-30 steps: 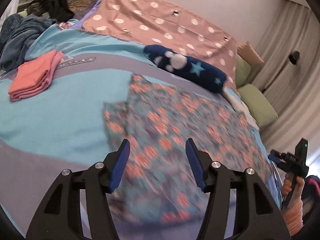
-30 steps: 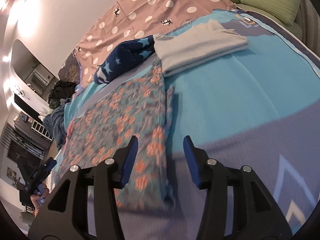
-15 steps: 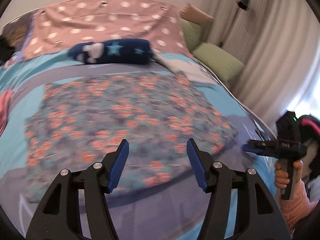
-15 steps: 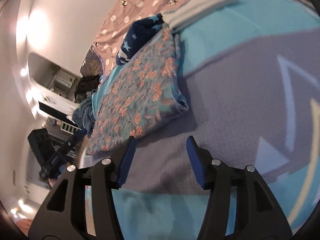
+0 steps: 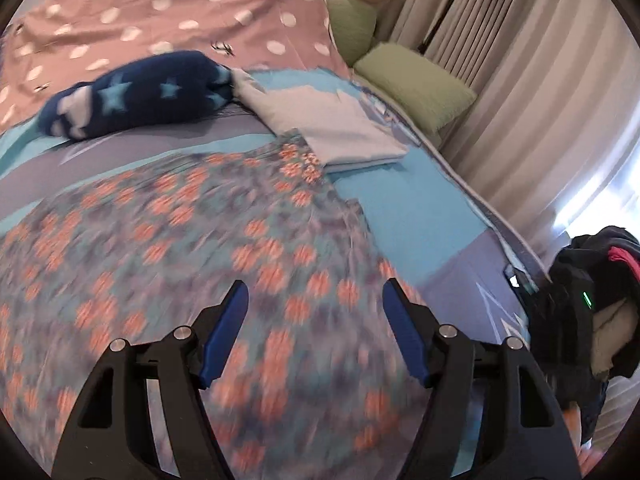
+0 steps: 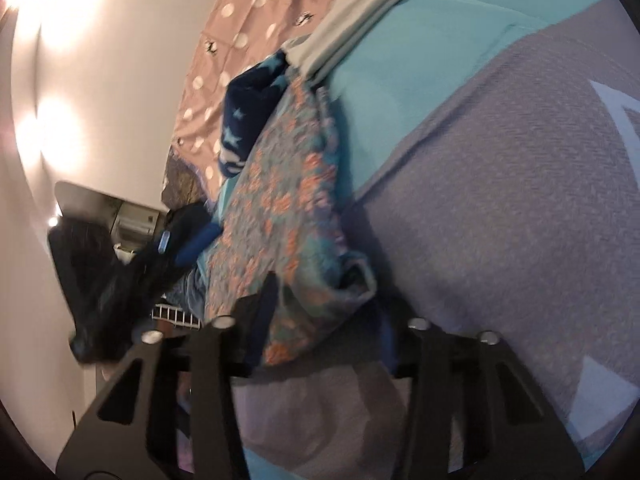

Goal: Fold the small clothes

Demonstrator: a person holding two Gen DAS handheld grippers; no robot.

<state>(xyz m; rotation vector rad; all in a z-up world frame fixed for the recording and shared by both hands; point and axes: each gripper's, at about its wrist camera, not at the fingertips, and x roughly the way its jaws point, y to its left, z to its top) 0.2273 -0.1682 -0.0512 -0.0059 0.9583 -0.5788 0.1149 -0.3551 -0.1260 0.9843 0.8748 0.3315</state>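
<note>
While left tongs (image 5: pixel 314 334) widen over floral garment (image 5: pixel 168 240), right tongs (image 6: pixel 326 322) narrowing around its corner.

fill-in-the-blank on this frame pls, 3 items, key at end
1. The floral garment is spread on the ____.
2. The folded white cloth lies between the navy star-print roll and a ____ pillow.
3. A corner of the floral garment sits between the closing jaws of the ____ tongs.

Missing words: bed; green; right
</note>
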